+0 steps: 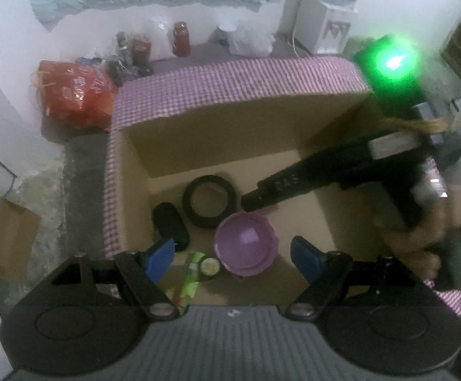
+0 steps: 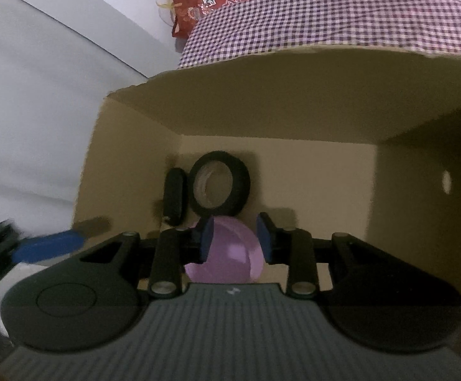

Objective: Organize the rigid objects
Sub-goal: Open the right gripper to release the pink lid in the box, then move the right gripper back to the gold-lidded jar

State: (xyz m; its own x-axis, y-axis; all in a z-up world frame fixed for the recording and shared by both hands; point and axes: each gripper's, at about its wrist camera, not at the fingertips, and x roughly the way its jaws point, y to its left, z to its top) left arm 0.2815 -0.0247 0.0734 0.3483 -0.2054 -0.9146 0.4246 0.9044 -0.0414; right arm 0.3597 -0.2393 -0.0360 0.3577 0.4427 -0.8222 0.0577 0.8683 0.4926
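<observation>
An open cardboard box (image 1: 230, 114) holds a black tape roll (image 1: 209, 201), a black case (image 1: 170, 227), a purple bowl (image 1: 246, 244) and a green packet (image 1: 189, 282). My left gripper (image 1: 232, 244) hangs above the box, open, with nothing between its blue pads. My right gripper (image 2: 235, 238) reaches down into the box. Its pads stand a little apart on either side of the purple bowl (image 2: 230, 250), which rests on the box floor; they do not seem to press on it. Behind the bowl lie the tape roll (image 2: 219, 187) and the case (image 2: 174, 197).
The box stands on a purple checked cloth (image 1: 230, 79). A red bag (image 1: 74, 92), jars (image 1: 181, 38) and a water dispenser (image 1: 325, 22) line the far wall. A small carton (image 1: 11, 238) sits low at the left. A hand (image 1: 421, 238) holds the right tool.
</observation>
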